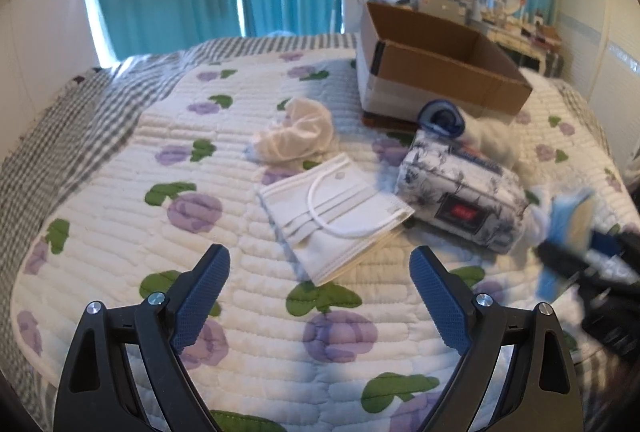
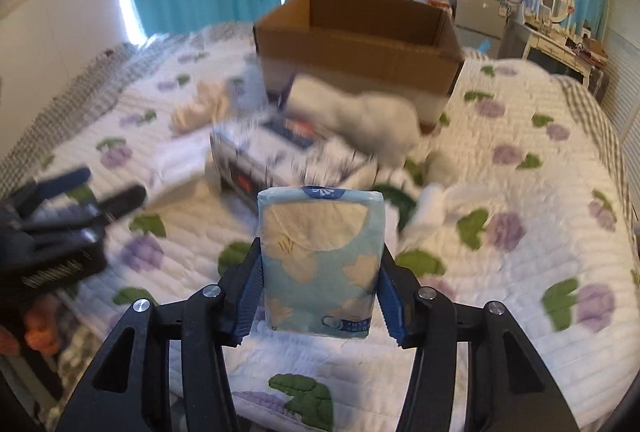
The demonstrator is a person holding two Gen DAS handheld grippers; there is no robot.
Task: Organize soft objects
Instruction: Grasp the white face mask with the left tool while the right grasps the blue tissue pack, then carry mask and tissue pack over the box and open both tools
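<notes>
**A:** Between my right gripper's (image 2: 320, 292) jaws sits the tissue pack (image 2: 322, 260), pinched on both side edges, standing upright with its long axis pointing away from me. What lies ahead of it?

**B:** The cardboard box (image 2: 352, 44) is straight ahead and farther up the bed (image 2: 520, 160), open at the top, well apart from the pack. I'd judge a forward carry along that axis suits it.

**A:** My left gripper (image 1: 320, 296) has its jaws spread wide and holds nothing. The face mask (image 1: 332, 216) lies flat just ahead of it, a bit right of centre, long side running diagonally.

**B:** Then the left is nearer the mask; the flowered tissue packet (image 1: 460, 200) lies to its right.
</notes>
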